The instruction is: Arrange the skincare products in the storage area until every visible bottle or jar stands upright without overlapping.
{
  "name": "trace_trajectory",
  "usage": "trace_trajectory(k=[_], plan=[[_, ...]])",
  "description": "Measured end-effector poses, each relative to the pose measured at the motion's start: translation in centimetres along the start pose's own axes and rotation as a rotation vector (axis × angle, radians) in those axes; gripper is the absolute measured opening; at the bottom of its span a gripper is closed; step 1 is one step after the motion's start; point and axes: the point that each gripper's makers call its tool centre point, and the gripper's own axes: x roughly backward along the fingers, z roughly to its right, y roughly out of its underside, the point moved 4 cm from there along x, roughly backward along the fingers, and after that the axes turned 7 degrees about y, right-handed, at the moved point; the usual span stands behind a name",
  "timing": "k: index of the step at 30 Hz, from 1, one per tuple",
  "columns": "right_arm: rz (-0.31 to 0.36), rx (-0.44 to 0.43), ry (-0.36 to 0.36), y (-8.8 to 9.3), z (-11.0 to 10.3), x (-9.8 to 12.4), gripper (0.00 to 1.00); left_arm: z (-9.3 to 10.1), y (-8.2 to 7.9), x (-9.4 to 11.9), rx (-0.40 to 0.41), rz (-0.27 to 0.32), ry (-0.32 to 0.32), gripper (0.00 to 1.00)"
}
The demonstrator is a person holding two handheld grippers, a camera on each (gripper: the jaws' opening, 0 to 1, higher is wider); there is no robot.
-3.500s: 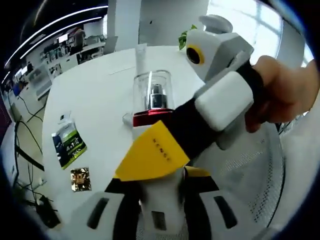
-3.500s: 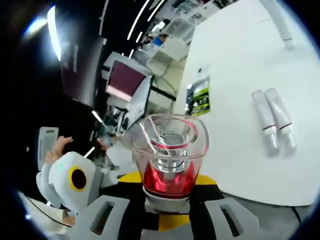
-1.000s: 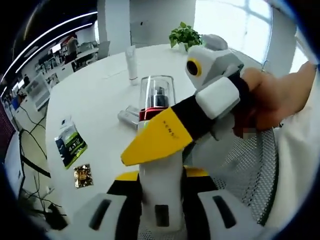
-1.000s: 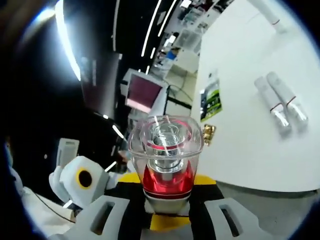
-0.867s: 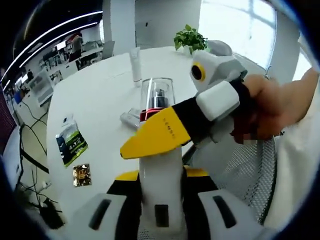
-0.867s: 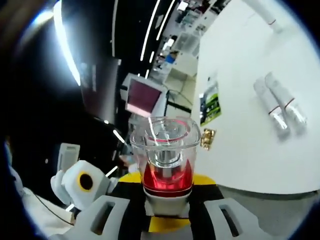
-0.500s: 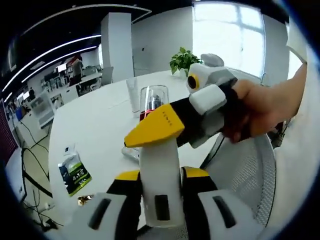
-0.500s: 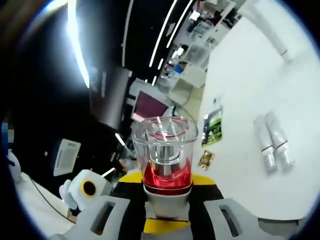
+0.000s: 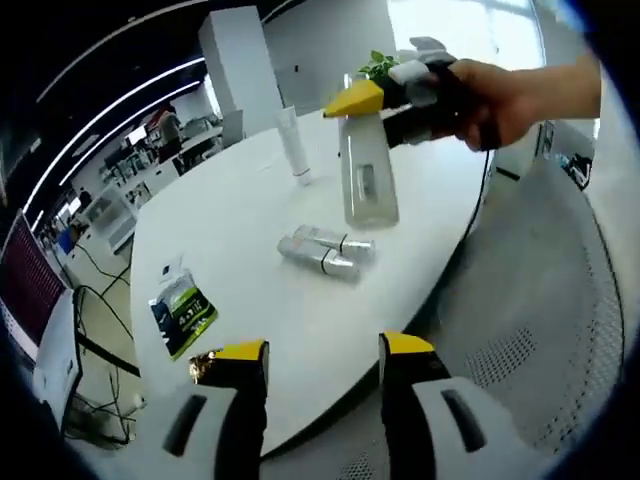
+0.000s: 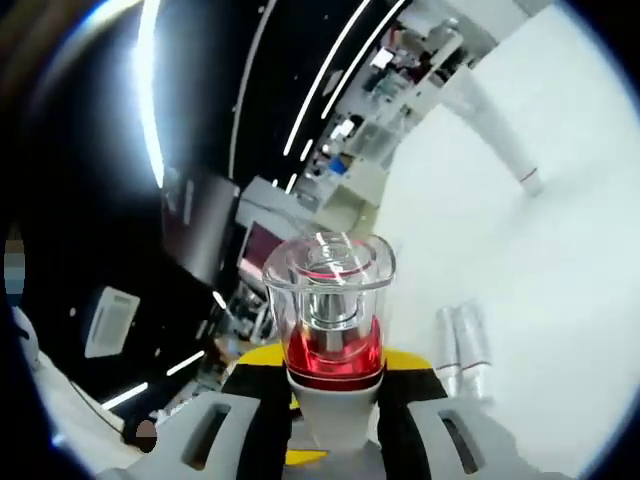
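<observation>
A frosted bottle with a clear cap and red collar stands upright at the white round table, its base at or just above the tabletop. My right gripper is shut on its upper part; in the left gripper view that gripper comes in from the top with a hand around it. My left gripper is open and empty, back from the table's near edge. Two small tubes lie side by side in front of the bottle, also in the right gripper view.
A white tube stands upright further back on the table. A green packet and a gold sachet lie at the left edge. A potted plant is at the far side. A mesh chair seat is to the right.
My left gripper has let go of the bottle, opened and drawn back. The right gripper has carried the bottle out over the table beside the two lying tubes.
</observation>
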Motion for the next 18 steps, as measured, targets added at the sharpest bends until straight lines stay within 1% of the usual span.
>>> trace_trajectory(k=[2,5,8,11,14,17,18], plan=[[0.003,0.012,0.002,-0.9,0.4,0.2,0.3,0.1,0.0,-0.5,-0.023,-0.003,-0.017,0.36],[0.017,0.02,0.007,-2.1,0.9,0.6,0.3,-0.6,0.4,-1.2,0.005,-0.038,-0.047,0.35],[0.021,0.032,0.014,-3.3,1.6,0.8,0.3,-1.3,1.0,-0.9,0.121,-0.048,-0.057,0.36],[0.016,0.057,0.033,-4.4,2.7,0.9,0.3,-1.4,1.0,-0.9,0.089,-0.048,-0.081,0.36],[0.015,0.08,0.05,-5.7,3.6,1.1,0.3,-1.4,1.8,-1.1,0.052,-0.113,-0.093,0.35],[0.018,0.093,0.067,-6.9,4.4,1.4,0.3,-1.7,2.4,-1.2,0.063,-0.146,-0.102,0.33],[0.021,0.098,0.078,-7.3,4.8,1.4,0.3,-1.7,2.4,-1.2,0.066,-0.146,-0.106,0.33]])
